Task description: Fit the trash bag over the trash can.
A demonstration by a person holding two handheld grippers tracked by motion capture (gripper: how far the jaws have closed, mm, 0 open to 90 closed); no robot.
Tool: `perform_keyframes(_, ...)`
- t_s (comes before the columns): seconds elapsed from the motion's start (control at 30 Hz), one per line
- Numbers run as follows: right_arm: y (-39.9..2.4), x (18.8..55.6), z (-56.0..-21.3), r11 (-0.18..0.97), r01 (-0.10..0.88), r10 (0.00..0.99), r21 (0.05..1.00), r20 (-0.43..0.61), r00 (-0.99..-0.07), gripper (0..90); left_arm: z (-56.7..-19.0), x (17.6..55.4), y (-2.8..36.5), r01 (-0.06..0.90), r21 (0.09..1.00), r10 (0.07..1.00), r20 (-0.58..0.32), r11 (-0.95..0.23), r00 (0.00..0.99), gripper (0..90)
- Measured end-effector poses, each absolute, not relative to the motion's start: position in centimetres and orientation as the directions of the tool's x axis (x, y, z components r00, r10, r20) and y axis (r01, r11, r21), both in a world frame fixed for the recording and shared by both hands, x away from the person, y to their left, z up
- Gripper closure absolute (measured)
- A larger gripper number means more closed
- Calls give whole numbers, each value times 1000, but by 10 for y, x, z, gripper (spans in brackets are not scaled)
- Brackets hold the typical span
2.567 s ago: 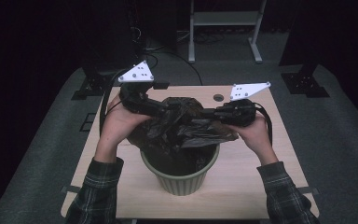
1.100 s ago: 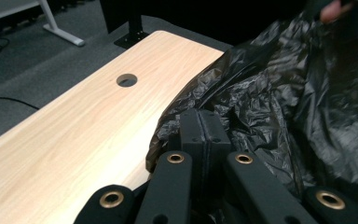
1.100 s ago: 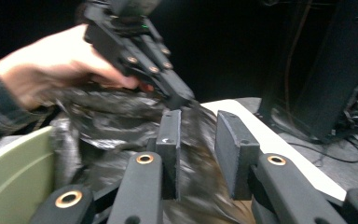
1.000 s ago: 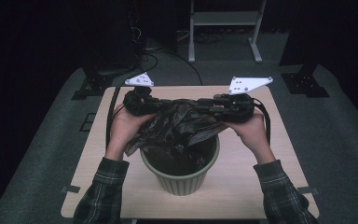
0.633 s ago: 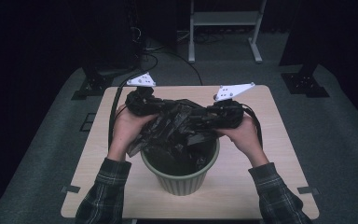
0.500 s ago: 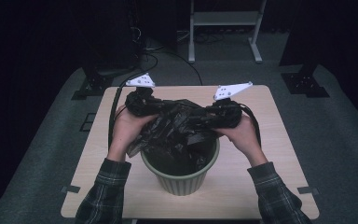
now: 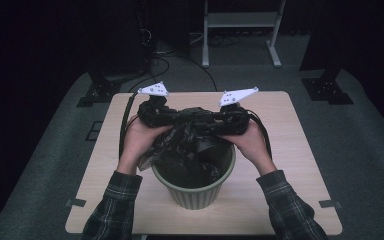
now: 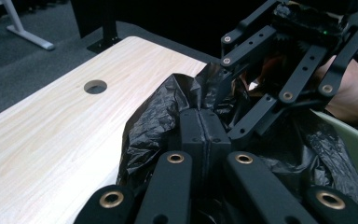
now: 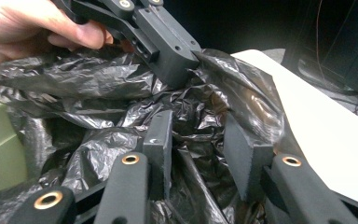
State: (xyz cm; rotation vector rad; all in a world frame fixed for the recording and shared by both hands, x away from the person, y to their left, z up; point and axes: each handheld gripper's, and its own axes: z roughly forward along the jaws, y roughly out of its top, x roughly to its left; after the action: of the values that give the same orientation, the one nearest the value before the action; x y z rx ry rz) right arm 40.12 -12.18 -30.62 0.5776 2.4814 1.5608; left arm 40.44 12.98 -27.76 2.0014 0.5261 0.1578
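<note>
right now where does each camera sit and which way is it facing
high view: above the person's side, looking forward and down on the table; forearms, both hands.
left gripper view: on the left hand-held gripper, along its shut jaws into the black bag; the right hand beyond.
right gripper view: on the right hand-held gripper, jaws parted, facing the bag; the left hand beyond.
shared: bag and green bin.
</note>
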Motion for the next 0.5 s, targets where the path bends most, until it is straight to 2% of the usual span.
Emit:
perform_keyframes(0.1, -123, 400, -305, 381, 226, 408, 897, 56, -911, 619, -278, 406, 133, 297, 877, 441, -112, -378, 891, 897)
perform_keyframes(0.2, -129, 399, -301, 354, 207, 448, 912, 29, -894, 538, -279, 405, 135, 300, 879, 444, -117, -370, 888, 897)
perform_keyframes(0.37, -133, 408, -301, 345, 219, 473, 913, 32, -881, 514, -279, 405, 133, 295, 878, 438, -111, -378, 892, 897)
perform_keyframes(0.4, -131, 411, -302, 344, 225, 463, 912, 44, -885, 517, -279, 405, 132, 297, 877, 438, -114, -377, 892, 897)
perform_keyframes(0.5, -126, 415, -307, 364, 232, 448, 902, 49, -893, 625, -279, 406, 133, 299, 876, 438, -115, -378, 892, 897)
